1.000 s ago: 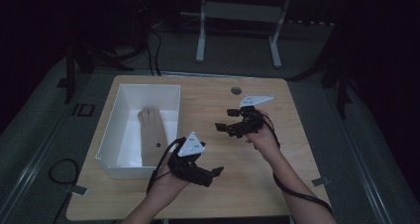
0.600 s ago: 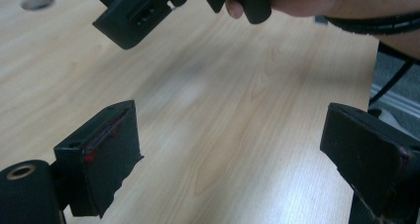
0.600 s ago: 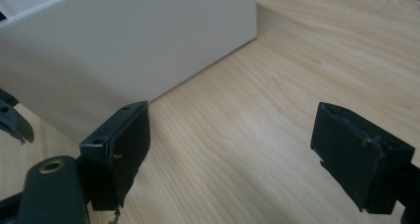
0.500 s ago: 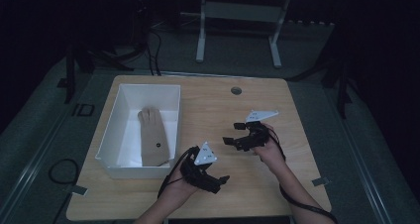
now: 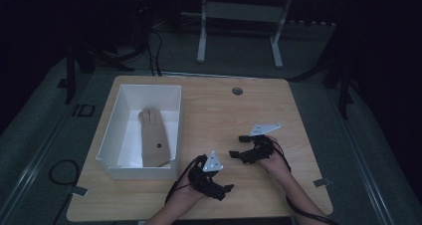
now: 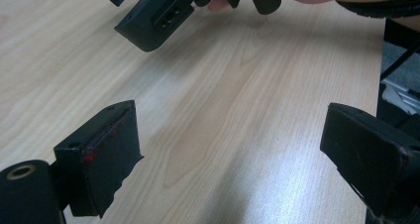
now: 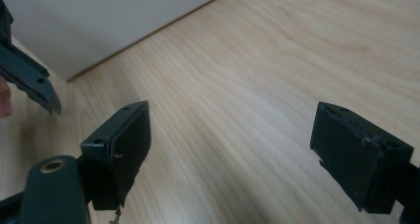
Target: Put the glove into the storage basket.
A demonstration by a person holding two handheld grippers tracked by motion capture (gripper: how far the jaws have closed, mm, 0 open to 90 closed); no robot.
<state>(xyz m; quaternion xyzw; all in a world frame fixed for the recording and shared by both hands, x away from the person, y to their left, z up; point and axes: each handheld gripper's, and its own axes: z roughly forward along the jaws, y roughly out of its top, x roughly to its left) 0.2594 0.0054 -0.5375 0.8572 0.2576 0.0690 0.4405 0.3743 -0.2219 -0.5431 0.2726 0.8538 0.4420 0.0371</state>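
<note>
My left claw [image 5: 226, 189] hangs low over the near edge of the table [image 5: 219, 110], jaws spread wide with nothing but bare wood between them. My right claw [image 5: 234, 154] sits just beyond it and a little to its right, likewise released and empty above the wood. The glove [image 5: 153, 144] lies flat in the white box [image 5: 110, 140], well off to the left of both claws. From my right claw, the box wall stands close ahead; from my left, the other claw hovers just ahead.
</note>
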